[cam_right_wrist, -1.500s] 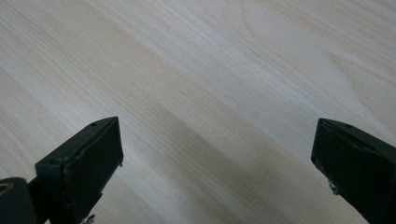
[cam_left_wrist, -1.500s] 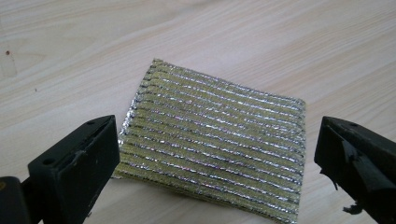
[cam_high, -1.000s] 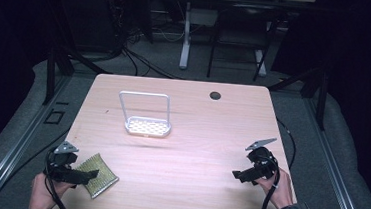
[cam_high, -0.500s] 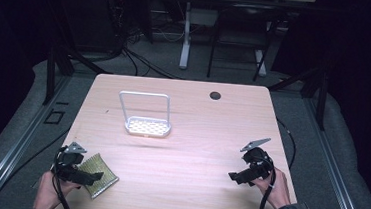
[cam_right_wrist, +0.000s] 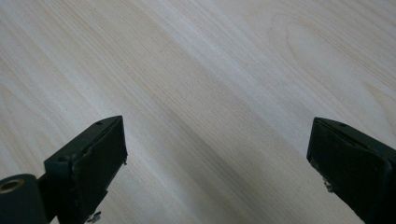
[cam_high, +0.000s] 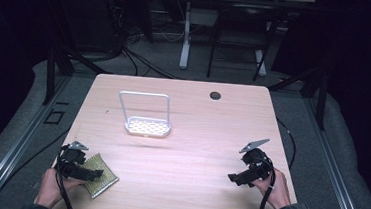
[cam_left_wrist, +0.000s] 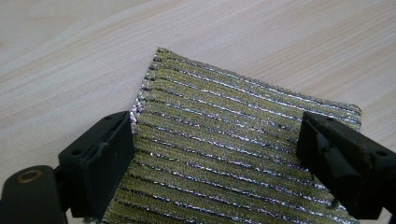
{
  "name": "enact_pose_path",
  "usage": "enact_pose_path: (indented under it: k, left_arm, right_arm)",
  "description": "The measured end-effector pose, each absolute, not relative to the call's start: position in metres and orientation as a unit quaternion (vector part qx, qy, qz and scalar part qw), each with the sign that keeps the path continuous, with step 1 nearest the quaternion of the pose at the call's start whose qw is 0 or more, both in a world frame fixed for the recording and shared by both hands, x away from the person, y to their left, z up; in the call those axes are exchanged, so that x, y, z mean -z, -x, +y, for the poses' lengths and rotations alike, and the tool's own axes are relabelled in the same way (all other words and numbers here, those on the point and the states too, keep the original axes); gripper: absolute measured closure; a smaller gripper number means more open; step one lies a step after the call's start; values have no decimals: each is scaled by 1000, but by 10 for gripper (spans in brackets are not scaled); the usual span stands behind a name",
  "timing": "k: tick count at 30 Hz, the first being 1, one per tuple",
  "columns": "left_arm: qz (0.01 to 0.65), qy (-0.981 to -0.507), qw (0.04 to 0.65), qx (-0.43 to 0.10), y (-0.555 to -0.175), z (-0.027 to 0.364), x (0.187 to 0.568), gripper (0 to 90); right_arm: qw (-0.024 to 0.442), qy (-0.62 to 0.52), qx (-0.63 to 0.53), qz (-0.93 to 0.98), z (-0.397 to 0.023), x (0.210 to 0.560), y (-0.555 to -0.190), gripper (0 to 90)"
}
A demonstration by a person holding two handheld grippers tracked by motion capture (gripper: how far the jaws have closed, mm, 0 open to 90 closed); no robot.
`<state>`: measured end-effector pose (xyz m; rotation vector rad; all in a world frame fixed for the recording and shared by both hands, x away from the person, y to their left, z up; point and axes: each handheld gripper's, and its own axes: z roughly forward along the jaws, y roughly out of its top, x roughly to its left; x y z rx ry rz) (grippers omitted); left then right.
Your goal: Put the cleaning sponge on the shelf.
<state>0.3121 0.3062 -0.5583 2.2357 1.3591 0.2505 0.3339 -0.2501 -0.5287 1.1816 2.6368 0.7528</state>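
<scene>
A flat green and silver striped scouring pad [cam_high: 98,177] lies at the table's front left corner. My left gripper [cam_high: 90,174] is open right over it, and in the left gripper view the pad [cam_left_wrist: 233,149] spans the gap between the two wide-apart jaws of the left gripper [cam_left_wrist: 217,161]. A white wire rack [cam_high: 145,116] with a tall handle and a perforated base stands upright left of the table's middle. My right gripper [cam_high: 234,178] is open near the front right, held above bare wood; in the right gripper view my right gripper [cam_right_wrist: 219,163] has nothing between its jaws.
The light wooden table [cam_high: 196,135] has a dark round cable hole [cam_high: 215,95] at its back edge. Cables trail from both grippers over the front edge. Dark floor, metal rails and desk legs surround the table.
My left gripper has moved forward and right onto the scouring pad. My right gripper has shifted a little left and towards the front edge.
</scene>
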Motion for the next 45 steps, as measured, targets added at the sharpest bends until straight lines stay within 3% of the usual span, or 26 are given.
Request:
enact_pose_path:
  k: [9,34,45]
  left_arm:
    - [507,-821,245,-96,-313,305,561,187]
    - [509,-816,255,-102,-308,302,557,597]
    - [501,-818,261,-109,-304,298,550,633]
  right_arm:
    - [78,-395,-253,880,-253,529,-333,51]
    - [85,-389,-248,883,-251,527,-331,67]
    - [92,-389,-246,883,-254,526,-331,70]
